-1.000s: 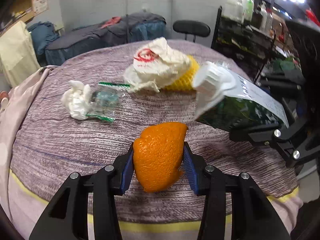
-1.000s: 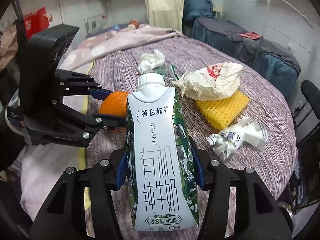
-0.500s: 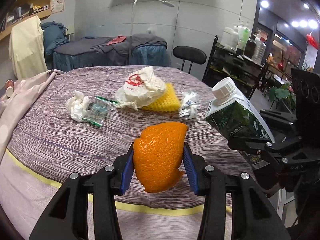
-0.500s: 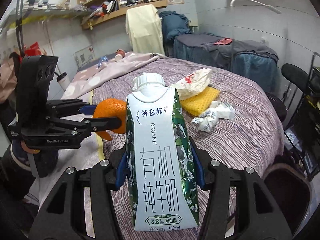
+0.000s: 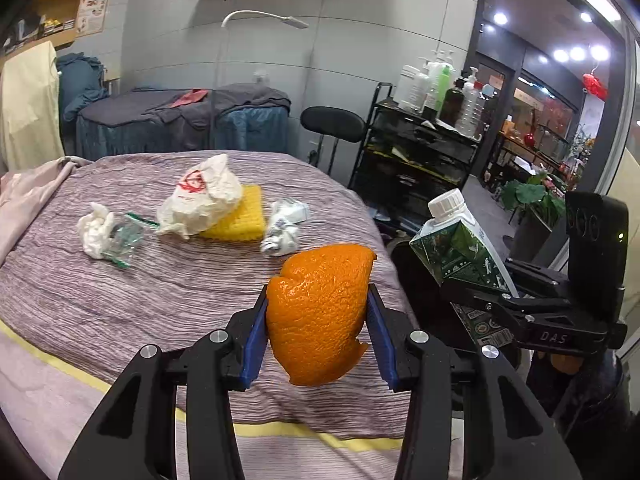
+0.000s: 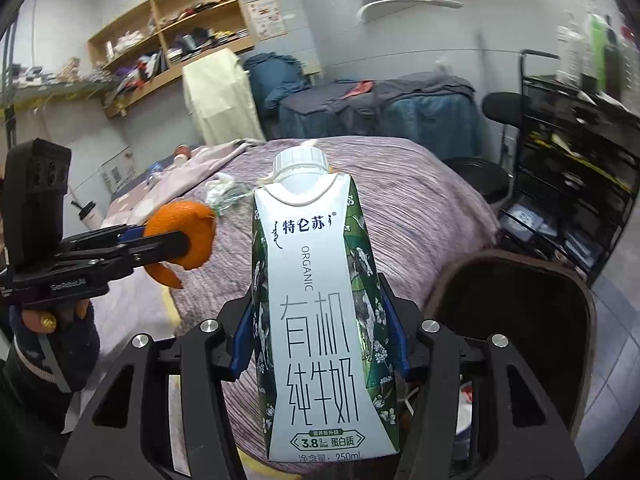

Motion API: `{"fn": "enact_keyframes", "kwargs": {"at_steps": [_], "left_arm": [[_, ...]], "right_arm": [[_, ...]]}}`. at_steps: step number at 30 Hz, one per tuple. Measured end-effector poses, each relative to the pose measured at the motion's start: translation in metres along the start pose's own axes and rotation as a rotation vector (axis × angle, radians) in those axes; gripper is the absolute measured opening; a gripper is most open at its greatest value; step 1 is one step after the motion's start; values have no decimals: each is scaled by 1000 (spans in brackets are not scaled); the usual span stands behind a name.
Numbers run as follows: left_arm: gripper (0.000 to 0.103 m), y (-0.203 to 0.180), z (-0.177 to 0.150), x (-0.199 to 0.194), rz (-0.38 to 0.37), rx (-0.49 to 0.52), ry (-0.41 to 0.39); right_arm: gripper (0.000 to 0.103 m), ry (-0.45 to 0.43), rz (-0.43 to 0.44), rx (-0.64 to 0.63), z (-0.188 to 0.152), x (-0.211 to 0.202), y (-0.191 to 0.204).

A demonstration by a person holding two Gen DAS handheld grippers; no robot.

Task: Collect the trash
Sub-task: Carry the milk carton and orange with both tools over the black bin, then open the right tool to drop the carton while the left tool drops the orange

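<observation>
Purple striped cloth covers the bed (image 5: pixel 120 304) filling the left and centre of the left-wrist view, shelves and a lamp behind it. At lower centre the left tool (image 5: pixel 318 316) grips one orange peel (image 5: pixel 320 312) between its blue pads; at right the right tool (image 6: pixel 320 336) clamps one milk carton (image 6: pixel 320 320), cap up. Left on the bed: one white tissue wad (image 5: pixel 94 230), one clear green-edged wrapper (image 5: pixel 126 236), one white plastic bag (image 5: pixel 202 198), one yellow foam pad (image 5: pixel 244 220), one crumpled packet (image 5: pixel 284 226). A dark bin (image 6: pixel 508 312) gapes at lower right of the right-wrist view; carrying each piece well over its rim before letting go looks the sound course.
</observation>
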State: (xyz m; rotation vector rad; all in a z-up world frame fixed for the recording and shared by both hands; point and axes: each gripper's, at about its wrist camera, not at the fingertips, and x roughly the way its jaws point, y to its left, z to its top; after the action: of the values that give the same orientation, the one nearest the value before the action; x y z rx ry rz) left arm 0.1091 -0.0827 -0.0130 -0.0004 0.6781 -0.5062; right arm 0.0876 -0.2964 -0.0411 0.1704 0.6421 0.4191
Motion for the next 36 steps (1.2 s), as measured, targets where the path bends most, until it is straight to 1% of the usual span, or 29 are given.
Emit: {"fn": "enact_keyframes", "kwargs": {"at_steps": [4, 9, 11, 17, 21, 25, 27, 30, 32, 36], "left_arm": [[44, -19, 0, 6, -28, 22, 3], [44, -40, -1, 14, -61, 45, 10], [44, -46, -2, 17, -73, 52, 15], [44, -64, -3, 23, -97, 75, 19], [44, -74, -2, 27, -113, 90, 23], [44, -82, -4, 33, -128, 101, 37], [44, -86, -5, 35, -132, 109, 42], [44, -92, -6, 40, -144, 115, 52], [44, -95, -6, 43, -153, 119, 60], [44, -104, -7, 49, -164, 134, 74]], "right_arm": [[54, 2, -74, 58, -14, -10, -21], [54, 30, -170, 141, -32, -16, -51], [54, 48, -217, 175, -40, -15, -63], [54, 119, -308, 266, -58, -5, -96], [54, 158, -342, 294, -67, 3, -107], [54, 176, -366, 307, -73, 6, -111], [56, 172, -373, 312, -74, 5, -112], [63, 161, -384, 318, -76, 2, -112], [63, 151, -385, 320, -77, -1, -112], [63, 104, -403, 324, -75, -13, -110]]}}
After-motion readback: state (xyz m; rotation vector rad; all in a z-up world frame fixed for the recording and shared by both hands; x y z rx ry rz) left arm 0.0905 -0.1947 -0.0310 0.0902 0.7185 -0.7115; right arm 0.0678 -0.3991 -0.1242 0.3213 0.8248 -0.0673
